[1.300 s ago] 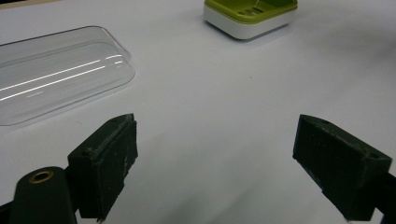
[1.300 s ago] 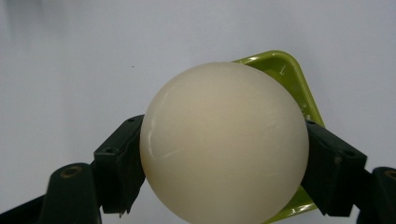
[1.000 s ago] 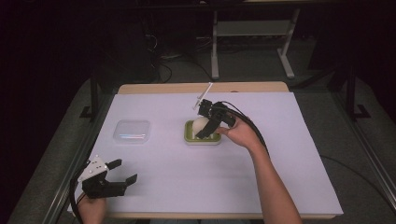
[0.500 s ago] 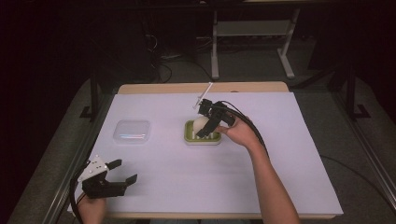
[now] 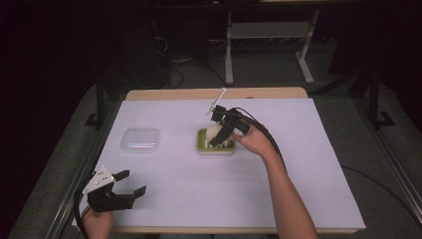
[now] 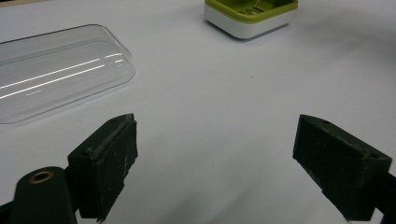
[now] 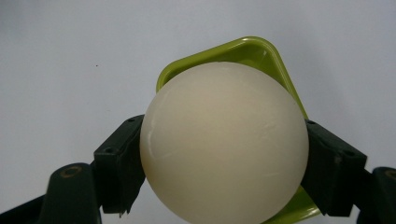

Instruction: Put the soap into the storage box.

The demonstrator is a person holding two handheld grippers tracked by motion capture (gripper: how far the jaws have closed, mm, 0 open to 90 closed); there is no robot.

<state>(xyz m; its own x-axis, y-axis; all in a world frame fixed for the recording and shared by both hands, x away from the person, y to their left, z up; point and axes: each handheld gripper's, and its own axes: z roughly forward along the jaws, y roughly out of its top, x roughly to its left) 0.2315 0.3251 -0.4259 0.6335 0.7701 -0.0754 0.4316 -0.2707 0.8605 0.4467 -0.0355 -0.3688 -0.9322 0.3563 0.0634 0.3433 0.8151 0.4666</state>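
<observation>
Where seen close, cream ball between right gripper jaws.

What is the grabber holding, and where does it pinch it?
The right gripper pinches a smooth cream-white round soap by its two opposite sides, above the green tray. The left gripper is open, holding nothing.

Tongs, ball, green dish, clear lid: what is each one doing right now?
Right tongs: shut on the cream ball, over the green dish.
Left tongs: open wide, holding nothing, near the table's front left corner.
Cream ball: gripped on both sides by the right tongs.
Green dish: upright on the white sheet, uncovered.
Clear lid: lying on the sheet, apart from the dish.
</observation>
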